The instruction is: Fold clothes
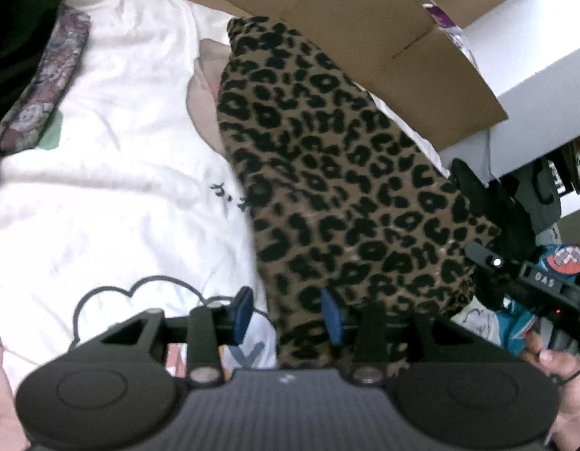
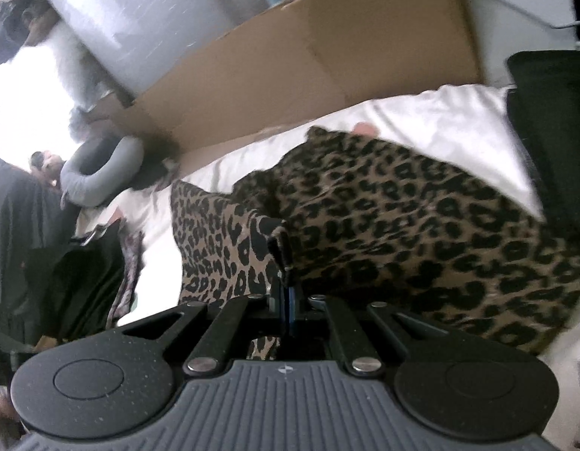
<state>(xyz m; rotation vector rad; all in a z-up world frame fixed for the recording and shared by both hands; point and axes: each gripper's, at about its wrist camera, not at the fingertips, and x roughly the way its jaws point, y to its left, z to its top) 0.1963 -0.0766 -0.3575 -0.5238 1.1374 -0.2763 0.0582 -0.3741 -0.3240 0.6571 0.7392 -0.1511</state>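
Observation:
A leopard-print garment [image 1: 338, 173] lies in a long band across a white printed T-shirt [image 1: 113, 173]. My left gripper [image 1: 288, 317] stands open at the band's near end. The cloth's edge runs between its blue pads [image 1: 243, 315], and the left pad is clear of the cloth. In the right wrist view the same leopard garment [image 2: 402, 218] is bunched on white bedding [image 2: 440, 120]. My right gripper [image 2: 290, 293] is shut on a raised fold of the garment. From the left wrist view that right gripper [image 1: 515, 274] shows at the garment's right edge, held by a hand [image 1: 553, 364].
A large cardboard box [image 1: 365, 18] stands along the far side of the bed, close behind the garment. A floral strip of cloth [image 1: 45, 82] and black clothing [image 1: 19, 37] lie at the far left. A person in a grey sleeve [image 2: 102, 173] is beyond the bed's left end.

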